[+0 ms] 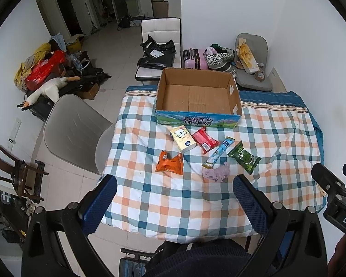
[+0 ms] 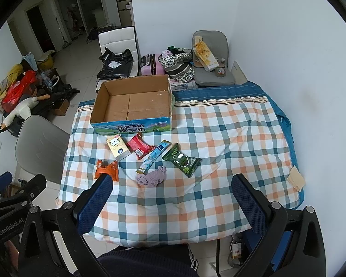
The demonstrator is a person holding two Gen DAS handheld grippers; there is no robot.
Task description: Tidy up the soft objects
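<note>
An empty cardboard box (image 1: 198, 97) (image 2: 136, 103) stands at the far side of the checked quilt (image 1: 276, 138) (image 2: 230, 133). In front of it lie a cream tissue pack (image 1: 182, 138) (image 2: 118, 147), a red packet (image 1: 205, 140) (image 2: 139, 147), a blue stick sachet (image 1: 219, 152) (image 2: 153, 157), a green packet (image 1: 244, 157) (image 2: 181, 159), an orange packet (image 1: 169, 163) (image 2: 107, 170) and a purple soft toy (image 1: 215, 172) (image 2: 152, 176). My left gripper (image 1: 175, 204) is open and empty above the quilt's near edge. My right gripper (image 2: 171, 204) is open and empty, also near the front edge.
A grey chair (image 1: 73, 129) (image 2: 41, 145) stands left of the table. A white chair with a black bag (image 1: 159, 53) (image 2: 117, 60), a pink suitcase (image 1: 195, 58) and a loaded grey chair (image 1: 253, 69) stand behind. A beige pad (image 2: 295, 177) lies at the quilt's right edge.
</note>
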